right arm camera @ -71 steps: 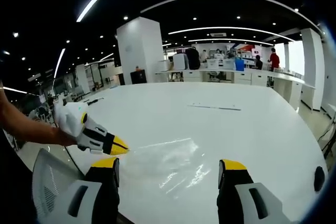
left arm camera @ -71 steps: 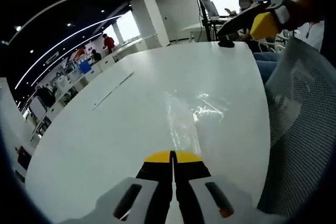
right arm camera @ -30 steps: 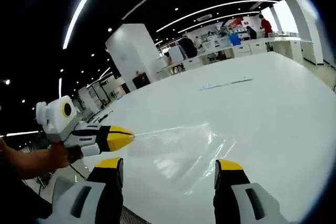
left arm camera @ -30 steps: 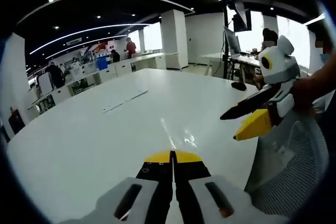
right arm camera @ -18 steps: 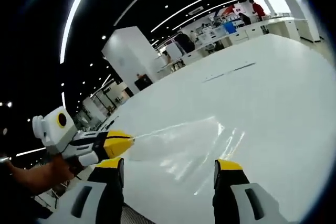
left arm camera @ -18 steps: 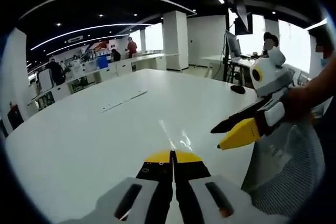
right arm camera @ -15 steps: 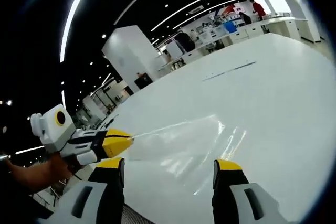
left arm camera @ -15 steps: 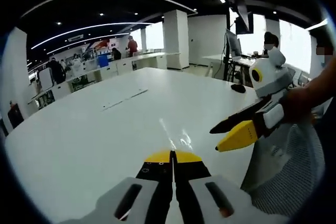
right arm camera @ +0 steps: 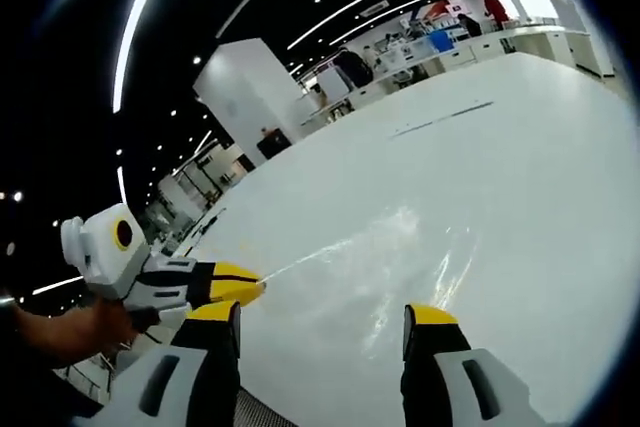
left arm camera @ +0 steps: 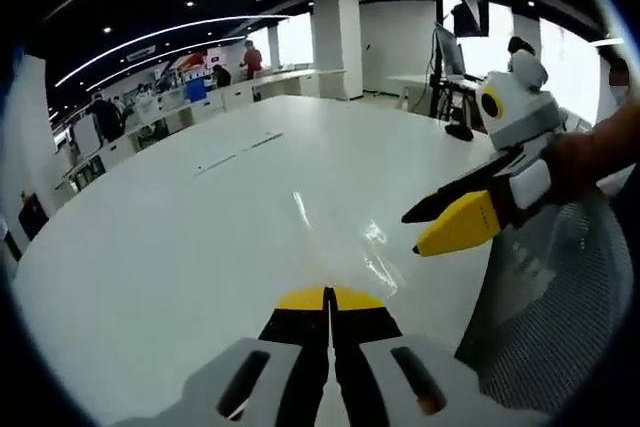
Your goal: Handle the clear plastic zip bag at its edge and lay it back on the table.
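left gripper [left arm camera: 327, 297] jaws pressed together on near edge of clear zip bag [left arm camera: 345, 247] | right gripper [right arm camera: 322, 319] jaws spread, holding nothing, just beside the bag | bag stretched low over white table [left arm camera: 150, 237] | far beyond the bag: counters, people

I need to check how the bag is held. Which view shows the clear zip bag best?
The right gripper view: the clear zip bag spreads broadside, its edge running into the shut left gripper. The left gripper view shows it end-on, a thin glinting strip running out ahead of its own shut tips.
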The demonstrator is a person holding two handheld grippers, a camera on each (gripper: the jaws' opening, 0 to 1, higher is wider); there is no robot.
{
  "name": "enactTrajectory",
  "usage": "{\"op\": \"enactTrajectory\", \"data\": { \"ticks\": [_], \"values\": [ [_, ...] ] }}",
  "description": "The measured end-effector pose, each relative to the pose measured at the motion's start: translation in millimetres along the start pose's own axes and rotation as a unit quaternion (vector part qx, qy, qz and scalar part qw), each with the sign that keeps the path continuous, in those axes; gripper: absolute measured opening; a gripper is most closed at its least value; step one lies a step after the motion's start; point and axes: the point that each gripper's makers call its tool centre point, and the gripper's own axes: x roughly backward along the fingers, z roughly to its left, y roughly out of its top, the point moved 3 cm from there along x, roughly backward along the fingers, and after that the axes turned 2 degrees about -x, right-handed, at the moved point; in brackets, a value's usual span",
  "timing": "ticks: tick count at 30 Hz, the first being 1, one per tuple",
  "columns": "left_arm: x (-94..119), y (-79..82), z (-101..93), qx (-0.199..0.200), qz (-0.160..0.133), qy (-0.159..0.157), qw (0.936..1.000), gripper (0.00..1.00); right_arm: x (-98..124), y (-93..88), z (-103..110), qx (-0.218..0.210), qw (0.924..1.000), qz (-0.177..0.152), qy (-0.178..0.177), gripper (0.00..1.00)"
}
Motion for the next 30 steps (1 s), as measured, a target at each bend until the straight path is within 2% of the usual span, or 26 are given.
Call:
{"op": "enactTrajectory", "data": {
  "ticks": [8,20,30],
  "values": [
    [-6,-17.9,-7.8,0.002,0.026,-0.017,0.9995,0.0,-5,-4.3,-5,-0.006,1.0,0.005,-0.003,0.64],
    [-3,-21.8,-16.2,0.026,0.034,-0.03,0.9987,0.0,-17,-16.1,-13,-0.031,0.9993,0.022,-0.001,0.62],
    [0,-26.2,-28.3,0.036,0.039,-0.051,0.9972,0.0,-27,-24.2,-17,-0.074,0.9968,0.029,0.01,0.55]
  ]
}}
